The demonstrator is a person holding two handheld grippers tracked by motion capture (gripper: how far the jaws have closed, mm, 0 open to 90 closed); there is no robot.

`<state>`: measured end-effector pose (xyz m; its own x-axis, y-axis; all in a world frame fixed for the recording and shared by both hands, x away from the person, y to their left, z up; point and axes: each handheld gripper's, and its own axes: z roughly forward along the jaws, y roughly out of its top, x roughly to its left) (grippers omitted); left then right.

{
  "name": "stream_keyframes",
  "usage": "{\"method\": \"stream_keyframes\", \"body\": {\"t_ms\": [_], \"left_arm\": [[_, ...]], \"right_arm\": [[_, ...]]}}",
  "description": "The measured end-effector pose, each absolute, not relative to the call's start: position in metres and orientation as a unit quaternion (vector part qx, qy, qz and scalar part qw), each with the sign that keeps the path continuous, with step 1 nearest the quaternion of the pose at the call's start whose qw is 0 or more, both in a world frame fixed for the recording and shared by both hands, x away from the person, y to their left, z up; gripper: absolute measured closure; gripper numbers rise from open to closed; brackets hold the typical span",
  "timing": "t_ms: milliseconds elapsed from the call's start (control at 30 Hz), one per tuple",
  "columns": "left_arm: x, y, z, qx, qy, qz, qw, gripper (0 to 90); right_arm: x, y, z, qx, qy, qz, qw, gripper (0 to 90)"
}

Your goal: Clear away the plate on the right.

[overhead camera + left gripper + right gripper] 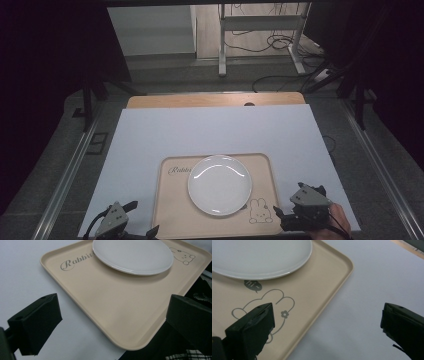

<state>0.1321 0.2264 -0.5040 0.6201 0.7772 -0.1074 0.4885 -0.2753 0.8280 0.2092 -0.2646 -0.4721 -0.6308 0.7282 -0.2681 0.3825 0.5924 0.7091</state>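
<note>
My left gripper (131,220) and right gripper (286,210), matte black jaws spread wide and holding nothing, hover at the near corners of a smooth beige rectangular plastic tray (172,210) with rounded corners and a raised rim. My left jaws straddle its near-left corner; my right hand (334,220) angles inward beside its rabbit drawing. A glossy round white plate (220,184) sits on the tray's middle, over a pale matte table cover (210,130).

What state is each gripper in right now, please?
Left gripper: open, jaws wide over the tray's corner, holding nothing.
Right gripper: open, straddling the tray's edge, holding nothing.
</note>
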Motion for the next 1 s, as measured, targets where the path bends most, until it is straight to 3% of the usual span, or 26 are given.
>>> {"method": "stream_keyframes", "body": {"t_ms": [1000], "left_arm": [[0.132,0.226,-0.504,0.782,0.405,0.162,0.445,0.0]], "right_arm": [[0.2,-0.307,-0.469,0.381,0.817,0.327,0.284,0.0]]}}
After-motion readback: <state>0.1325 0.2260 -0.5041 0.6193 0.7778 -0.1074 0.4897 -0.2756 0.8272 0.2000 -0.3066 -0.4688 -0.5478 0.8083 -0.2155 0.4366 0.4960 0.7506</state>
